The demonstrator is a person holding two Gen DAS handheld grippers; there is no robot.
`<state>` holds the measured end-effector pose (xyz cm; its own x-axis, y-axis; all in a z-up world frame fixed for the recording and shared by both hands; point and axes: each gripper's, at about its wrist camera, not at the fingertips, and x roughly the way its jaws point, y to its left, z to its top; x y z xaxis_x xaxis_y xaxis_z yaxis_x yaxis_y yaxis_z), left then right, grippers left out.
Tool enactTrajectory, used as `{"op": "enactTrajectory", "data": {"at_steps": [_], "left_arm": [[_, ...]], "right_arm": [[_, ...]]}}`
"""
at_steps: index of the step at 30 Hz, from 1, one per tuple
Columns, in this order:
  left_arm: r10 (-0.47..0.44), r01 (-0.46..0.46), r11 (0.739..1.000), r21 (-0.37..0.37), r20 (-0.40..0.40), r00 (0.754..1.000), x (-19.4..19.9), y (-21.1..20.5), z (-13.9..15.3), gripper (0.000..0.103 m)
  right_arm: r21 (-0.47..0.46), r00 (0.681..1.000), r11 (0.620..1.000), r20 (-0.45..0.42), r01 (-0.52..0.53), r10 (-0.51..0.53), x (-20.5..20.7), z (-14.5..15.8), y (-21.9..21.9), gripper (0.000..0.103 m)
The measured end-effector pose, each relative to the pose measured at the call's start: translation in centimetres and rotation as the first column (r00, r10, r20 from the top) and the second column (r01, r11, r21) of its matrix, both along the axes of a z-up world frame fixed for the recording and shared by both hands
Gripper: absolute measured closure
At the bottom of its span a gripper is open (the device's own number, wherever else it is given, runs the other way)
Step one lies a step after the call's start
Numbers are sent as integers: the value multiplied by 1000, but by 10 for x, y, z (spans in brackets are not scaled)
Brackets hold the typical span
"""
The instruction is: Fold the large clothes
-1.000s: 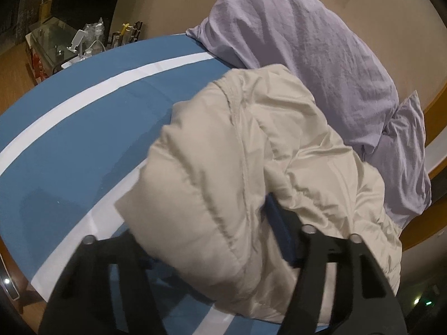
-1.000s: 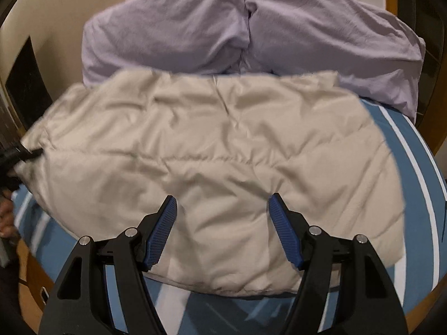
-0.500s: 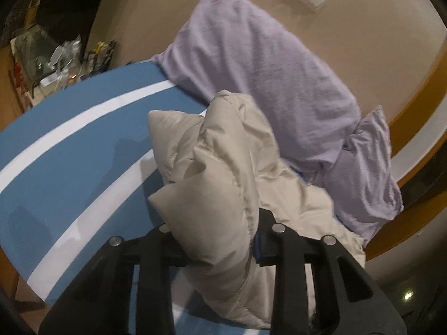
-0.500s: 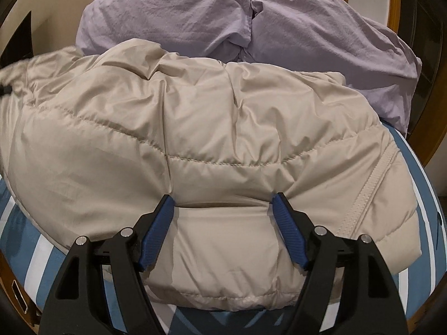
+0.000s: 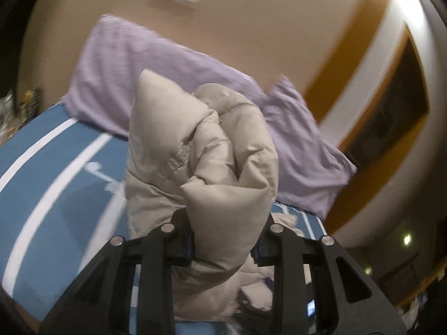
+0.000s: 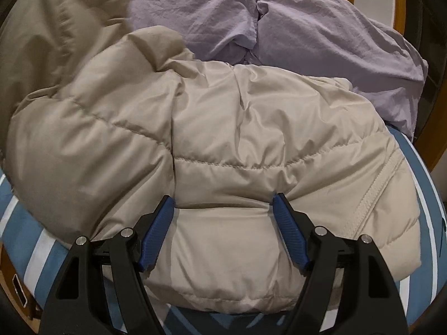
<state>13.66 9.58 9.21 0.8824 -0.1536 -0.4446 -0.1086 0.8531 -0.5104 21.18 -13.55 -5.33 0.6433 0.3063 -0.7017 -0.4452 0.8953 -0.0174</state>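
Note:
A beige puffer jacket (image 6: pixel 251 128) lies on the blue bed with white stripes (image 5: pixel 56 173). My left gripper (image 5: pixel 225 241) is shut on a bunched fold of the jacket (image 5: pixel 201 145), held up above the bed in a thick wad. In the right wrist view that raised part (image 6: pixel 56 28) stands up blurred at the upper left. My right gripper (image 6: pixel 223 203) is open wide. Its blue fingertips (image 6: pixel 164 209) push down into the jacket's near part, with a flat quilted panel between them.
Two lilac pillows (image 6: pixel 321 28) lean against the beige headboard wall (image 5: pixel 251 28) right behind the jacket. A cluttered bedside table (image 5: pixel 16 109) stands at the far left. The bed's wooden edge (image 6: pixel 16 287) runs along the lower left.
My left gripper closed on a fold of the jacket and lifted it up and over toward the pillows. The jacket bunched and rose on its left side. The right gripper stayed in place.

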Motion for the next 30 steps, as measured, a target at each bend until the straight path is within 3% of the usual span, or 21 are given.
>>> {"op": "enactTrajectory", "data": {"at_steps": [5, 13, 22, 30], "left_arm": [[-92, 92, 995, 43, -6, 996, 23, -55, 8, 74], [-199, 204, 974, 96, -58, 978, 54, -128, -3, 74], [-313, 337, 930, 149, -161, 936, 86, -213, -37, 74], [-350, 401, 893, 203, -245, 904, 100, -271, -65, 73]], "right_arm": [[71, 1000, 997, -8, -23, 24, -5, 9, -21, 28], [116, 995, 991, 63, 70, -77, -9, 28, -86, 28], [149, 972, 967, 80, 208, -221, -5, 30, -154, 25], [187, 941, 929, 47, 321, -335, -3, 22, -208, 25]]}}
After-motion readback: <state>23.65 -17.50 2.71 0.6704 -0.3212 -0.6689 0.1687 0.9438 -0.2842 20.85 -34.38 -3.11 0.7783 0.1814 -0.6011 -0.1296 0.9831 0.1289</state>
